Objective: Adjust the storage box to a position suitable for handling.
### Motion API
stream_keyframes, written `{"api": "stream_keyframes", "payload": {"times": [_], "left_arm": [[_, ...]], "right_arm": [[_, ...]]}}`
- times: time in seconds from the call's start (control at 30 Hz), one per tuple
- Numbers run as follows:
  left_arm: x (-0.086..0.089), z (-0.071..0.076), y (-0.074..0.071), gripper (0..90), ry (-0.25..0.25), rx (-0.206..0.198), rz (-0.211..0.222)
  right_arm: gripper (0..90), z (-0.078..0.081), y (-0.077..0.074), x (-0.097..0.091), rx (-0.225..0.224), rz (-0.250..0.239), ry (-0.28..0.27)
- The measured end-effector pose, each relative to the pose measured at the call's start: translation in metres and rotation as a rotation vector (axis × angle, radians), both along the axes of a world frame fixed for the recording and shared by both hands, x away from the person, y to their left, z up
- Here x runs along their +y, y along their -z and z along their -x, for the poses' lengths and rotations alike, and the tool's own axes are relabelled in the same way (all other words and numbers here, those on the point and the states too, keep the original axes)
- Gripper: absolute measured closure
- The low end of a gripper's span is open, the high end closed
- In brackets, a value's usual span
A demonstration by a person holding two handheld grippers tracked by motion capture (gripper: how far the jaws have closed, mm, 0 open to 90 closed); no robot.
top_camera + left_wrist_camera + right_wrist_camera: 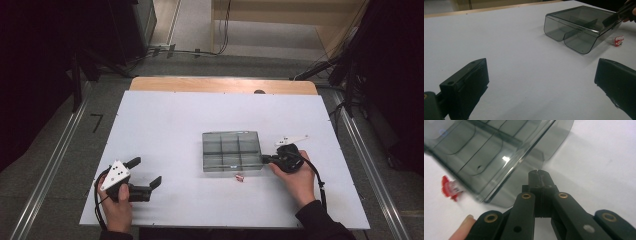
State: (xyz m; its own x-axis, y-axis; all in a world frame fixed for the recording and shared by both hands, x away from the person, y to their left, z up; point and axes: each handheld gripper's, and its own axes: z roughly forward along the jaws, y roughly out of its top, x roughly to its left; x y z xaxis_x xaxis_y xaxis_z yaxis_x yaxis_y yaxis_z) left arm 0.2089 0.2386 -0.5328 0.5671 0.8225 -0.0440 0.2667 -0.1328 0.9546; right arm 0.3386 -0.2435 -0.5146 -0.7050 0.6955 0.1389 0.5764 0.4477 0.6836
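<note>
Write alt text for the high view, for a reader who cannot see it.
A smoky clear divided box sits mid-table, with the right claw shut at its right edge. The left claw rests open at the near left, and a small red piece lies just in front of the box.

The small red and white object [240, 177] beside the compartment box [232, 150] is too small to identify in the high view and blurred in the right gripper view. That view's top and left edges cut the box off. The left gripper [541, 85] has its right finger [617, 83] cut by the picture's edge.
</note>
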Motion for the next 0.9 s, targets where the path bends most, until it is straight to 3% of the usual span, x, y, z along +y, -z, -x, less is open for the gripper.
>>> {"api": "stream_keyframes", "payload": {"times": [0.3, 0.67, 0.83, 0.9], "left_arm": [[-0.001, 0.0, 0.0, 0.0, -0.001, 0.004, -0.009], [-0.001, -0.001, 0.0, 0.0, 0.001, 0.004, -0.018], [-0.002, -0.001, 0.0, 0.0, 0.001, 0.006, -0.021], [-0.002, -0.001, 0.0, 0.0, 0.0, 0.006, -0.019]], "right_arm": [[88.4, 0.019, -0.001, 0.002, -0.012, -0.013, -0.02], [88.3, 0.027, 0.003, 0.008, -0.021, -0.024, -0.035], [88.3, 0.029, 0.006, 0.006, -0.017, -0.052, -0.042], [88.2, 0.031, 0.004, 0.004, -0.041, -0.055, -0.035]]}}
